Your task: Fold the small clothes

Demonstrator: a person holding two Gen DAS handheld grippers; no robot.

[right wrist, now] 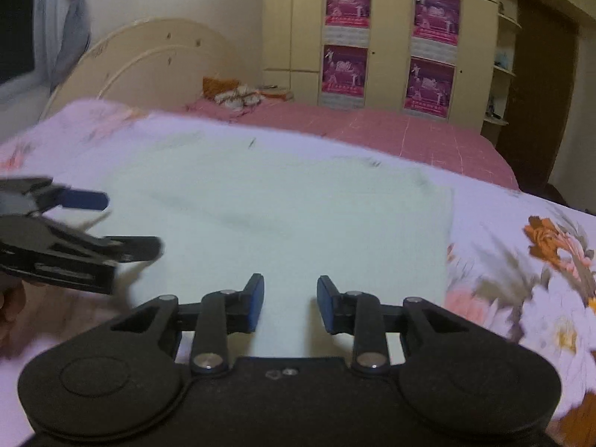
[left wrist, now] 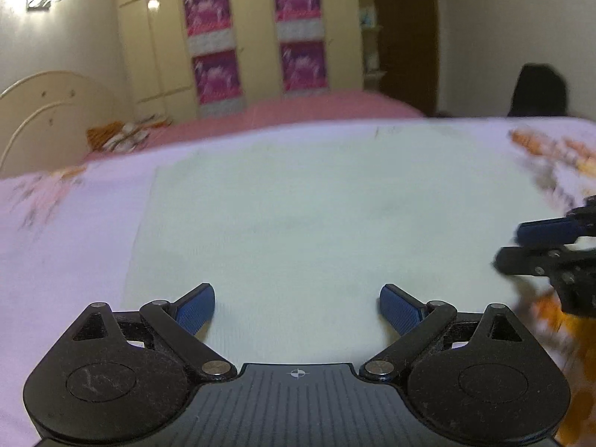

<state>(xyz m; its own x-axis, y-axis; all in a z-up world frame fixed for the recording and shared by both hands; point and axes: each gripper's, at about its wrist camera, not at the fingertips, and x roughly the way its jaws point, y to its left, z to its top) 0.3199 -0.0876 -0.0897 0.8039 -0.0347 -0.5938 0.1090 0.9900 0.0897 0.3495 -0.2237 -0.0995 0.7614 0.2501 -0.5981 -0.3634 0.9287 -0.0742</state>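
Left gripper [left wrist: 297, 309]: fingers spread wide, released, nothing between. Right gripper [right wrist: 290, 303]: fingers parted more narrowly, also holding nothing. Pale cloth [left wrist: 335, 216] lies flat on the floral bedspread [right wrist: 540, 279] directly ahead of both, near edge beneath the fingertips, neither hand clearly nearer.

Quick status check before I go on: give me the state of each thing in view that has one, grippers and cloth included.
Left gripper: open, nothing between its fingers, over the cloth's near edge.
Right gripper: open with a narrower gap, nothing between its fingers.
Pale green cloth: spread flat, no fold visible.
Floral bedsheet: spread under the cloth.
Wardrobe doors: shut.
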